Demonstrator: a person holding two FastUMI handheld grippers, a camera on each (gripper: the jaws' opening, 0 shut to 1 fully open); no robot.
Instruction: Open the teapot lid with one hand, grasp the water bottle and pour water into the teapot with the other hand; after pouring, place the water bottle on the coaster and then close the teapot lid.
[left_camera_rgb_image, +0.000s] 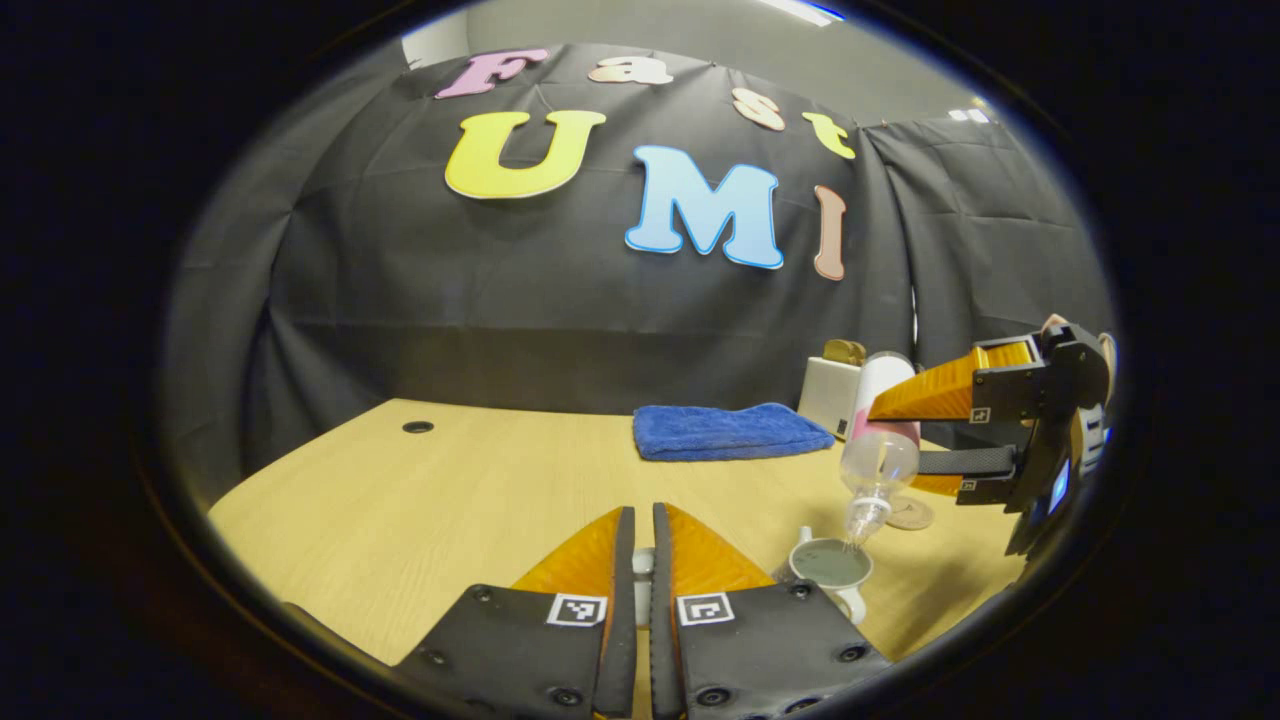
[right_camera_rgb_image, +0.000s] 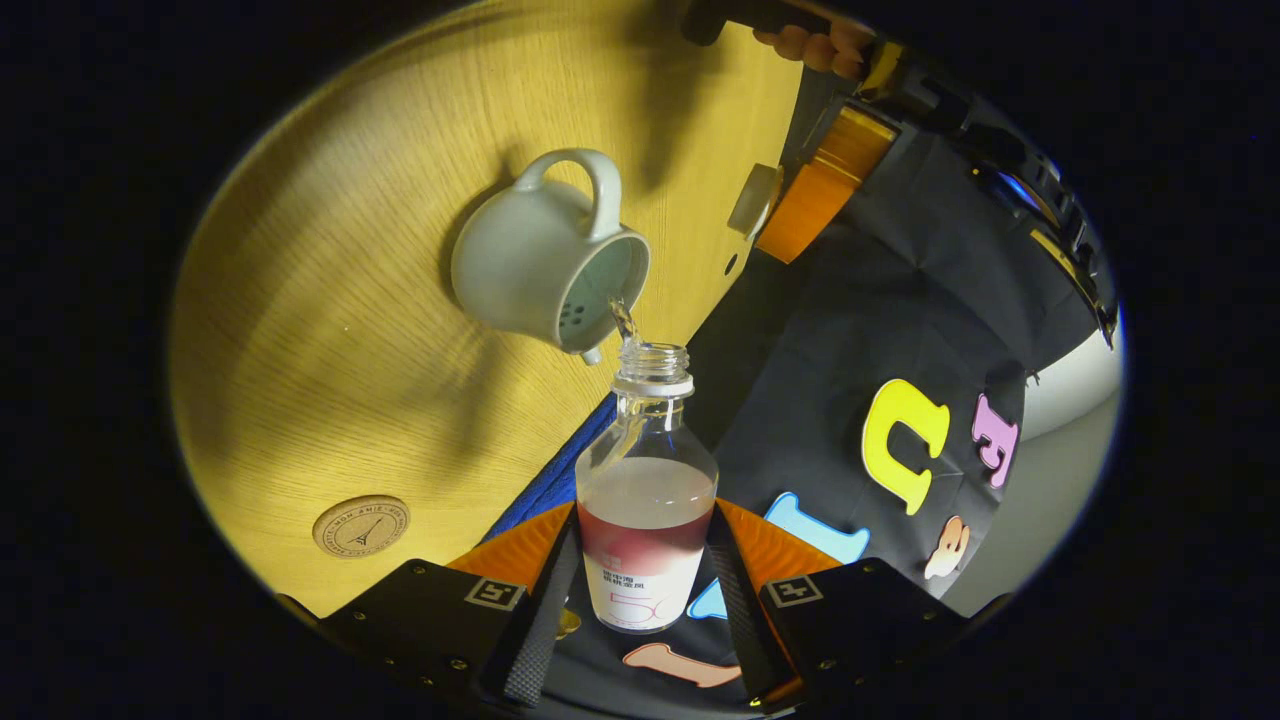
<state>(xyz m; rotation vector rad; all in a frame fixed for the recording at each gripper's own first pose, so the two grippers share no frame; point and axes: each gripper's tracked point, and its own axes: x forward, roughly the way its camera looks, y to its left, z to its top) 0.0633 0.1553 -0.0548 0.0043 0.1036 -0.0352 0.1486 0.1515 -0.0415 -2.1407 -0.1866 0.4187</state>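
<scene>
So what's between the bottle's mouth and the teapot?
In the right gripper view, a thin stream of water runs from the bottle into the open teapot. Nothing else lies in that short gap.

- The desk (right_camera_rgb_image: 330, 330) is pale wood-grain, smooth, with a soft sheen.
- The teapot (right_camera_rgb_image: 540, 270) looks like glazed ceramic, glossy.
- The water bottle (right_camera_rgb_image: 645, 500) is clear and shiny, with a matt label.
- The towel (left_camera_rgb_image: 730, 430) is fluffy cloth.
- The coaster (right_camera_rgb_image: 362, 525) looks like matt wood.
- The booth wall (left_camera_rgb_image: 450, 290) is creased matt cloth.
</scene>
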